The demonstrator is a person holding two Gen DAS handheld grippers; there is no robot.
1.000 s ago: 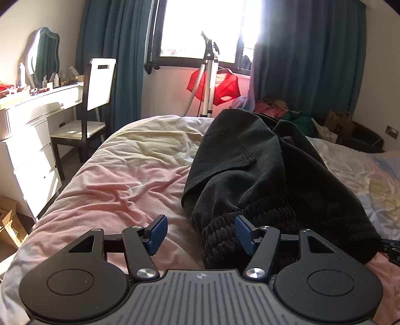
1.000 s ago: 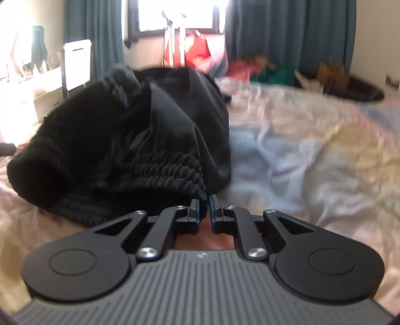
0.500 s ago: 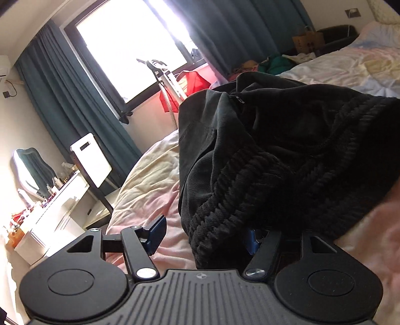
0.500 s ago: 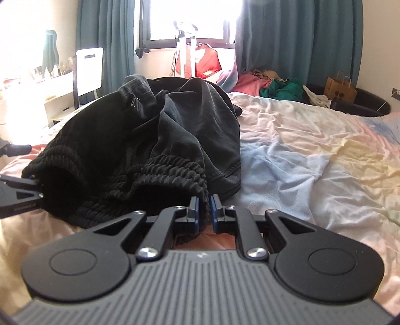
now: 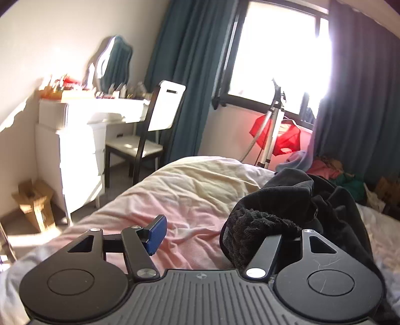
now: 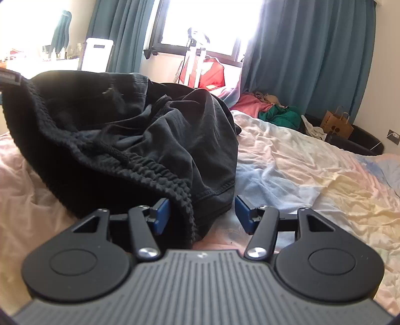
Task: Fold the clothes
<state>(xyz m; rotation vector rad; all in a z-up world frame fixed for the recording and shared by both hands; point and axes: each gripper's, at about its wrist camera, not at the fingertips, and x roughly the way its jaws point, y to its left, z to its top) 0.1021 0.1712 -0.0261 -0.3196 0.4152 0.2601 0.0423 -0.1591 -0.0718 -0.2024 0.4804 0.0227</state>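
Black garment (image 6: 140,140) with ribbed elastic waistband (image 6: 160,175), crumpled in a heap on the bed

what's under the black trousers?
The black trousers lie bunched on the bed sheet, pink and cream where it shows. Anything else beneath the heap is covered.

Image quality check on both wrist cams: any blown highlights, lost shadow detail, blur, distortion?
Left wrist: window clips to white and flares over the curtain; sunlit dresser washed out; black garment nearly textureless; fisheye bends the wall edges. Right wrist: window and upper-left corner blown out, black garment folds readable, frame sharp, dark vignette in the corners.
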